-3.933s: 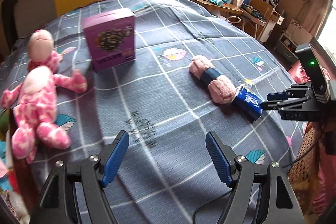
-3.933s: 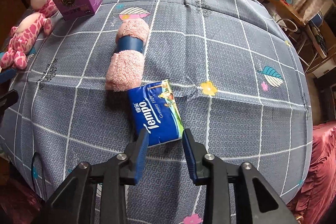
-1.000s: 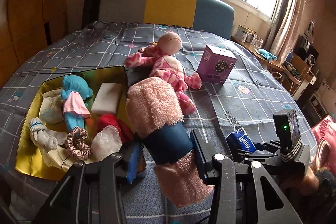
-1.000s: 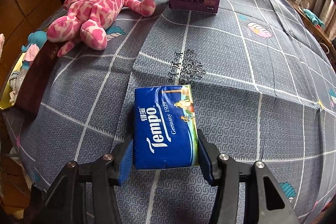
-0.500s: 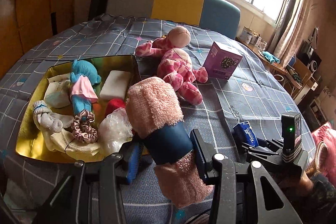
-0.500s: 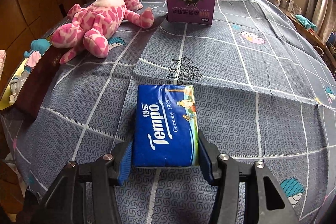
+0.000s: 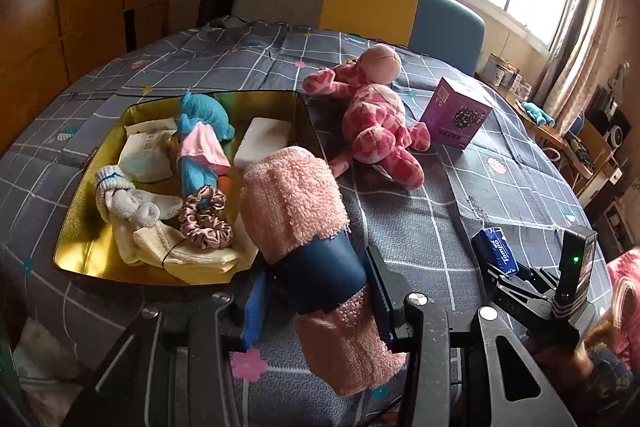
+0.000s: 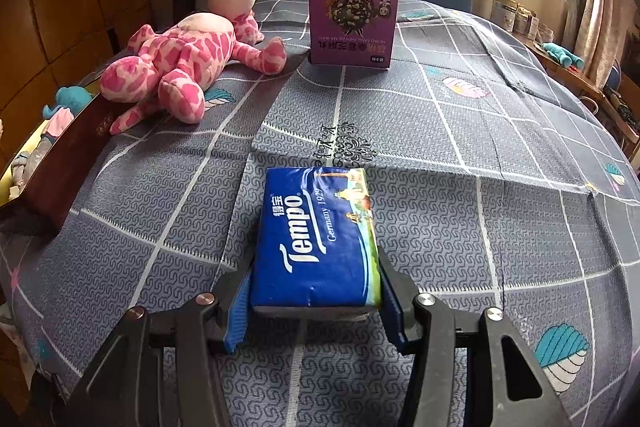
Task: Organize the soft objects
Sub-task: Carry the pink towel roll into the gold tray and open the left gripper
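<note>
My left gripper (image 7: 316,301) is shut on a rolled pink towel (image 7: 294,203) with a dark blue band, held above the near right corner of the gold tray (image 7: 80,211). The tray holds a blue doll, socks, a scrunchie, a white pack and other soft things. My right gripper (image 8: 314,301) is shut on a blue Tempo tissue pack (image 8: 316,235), held just above the grey bedspread; it also shows in the left wrist view (image 7: 496,257). A pink spotted plush (image 8: 180,59) lies beside the tray's far right edge (image 7: 380,123).
A purple box (image 8: 352,21) stands upright behind the plush (image 7: 456,119). The tray's dark outer wall (image 8: 68,155) is at the left of the right wrist view. A yellow and blue headboard (image 7: 368,7) lies beyond; a cluttered desk (image 7: 560,135) stands to the right.
The left gripper has carried the towel nearer to the tray, which now fills more of its view. The right gripper has lifted the tissue pack slightly and tilted up.
</note>
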Available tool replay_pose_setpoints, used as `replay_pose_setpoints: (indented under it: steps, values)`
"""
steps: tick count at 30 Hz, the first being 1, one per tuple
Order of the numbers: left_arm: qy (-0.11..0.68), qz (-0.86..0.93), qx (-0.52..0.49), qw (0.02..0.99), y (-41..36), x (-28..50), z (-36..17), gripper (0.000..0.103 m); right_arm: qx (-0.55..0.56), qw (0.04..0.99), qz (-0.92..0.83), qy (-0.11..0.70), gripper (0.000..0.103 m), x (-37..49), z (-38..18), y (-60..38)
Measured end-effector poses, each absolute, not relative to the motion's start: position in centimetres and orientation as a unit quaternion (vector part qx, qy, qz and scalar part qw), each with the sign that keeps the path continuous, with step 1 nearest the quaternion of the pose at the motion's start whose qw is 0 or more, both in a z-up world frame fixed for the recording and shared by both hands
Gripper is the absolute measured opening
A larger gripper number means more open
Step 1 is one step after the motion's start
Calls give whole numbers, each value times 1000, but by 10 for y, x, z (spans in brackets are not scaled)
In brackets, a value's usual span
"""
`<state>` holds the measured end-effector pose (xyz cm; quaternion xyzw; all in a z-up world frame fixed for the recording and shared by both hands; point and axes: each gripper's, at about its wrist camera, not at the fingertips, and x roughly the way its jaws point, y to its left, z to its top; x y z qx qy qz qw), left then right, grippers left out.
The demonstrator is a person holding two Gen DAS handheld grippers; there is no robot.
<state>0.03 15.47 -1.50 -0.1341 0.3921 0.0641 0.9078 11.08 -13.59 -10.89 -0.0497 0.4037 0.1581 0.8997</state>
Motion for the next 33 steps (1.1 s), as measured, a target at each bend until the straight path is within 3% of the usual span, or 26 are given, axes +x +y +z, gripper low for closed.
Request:
replay_pose_setpoints:
  steps: [7, 16, 22, 33]
  values:
    - [382, 138, -184, 895, 222, -34, -10, 45, -42, 902, 163, 399, 54, 109, -109, -139]
    - [355, 168, -327, 860, 312, -61, -11, 45, -36, 902, 169, 396, 54, 109, -108, -140]
    - [367, 158, -246, 883, 316, -7, -2, 45, -34, 902, 169, 396, 54, 109, -107, -140]
    - [470, 160, -180, 849, 333, 94, -70, 49, -39, 901, 168, 397, 54, 109, -108, -139]
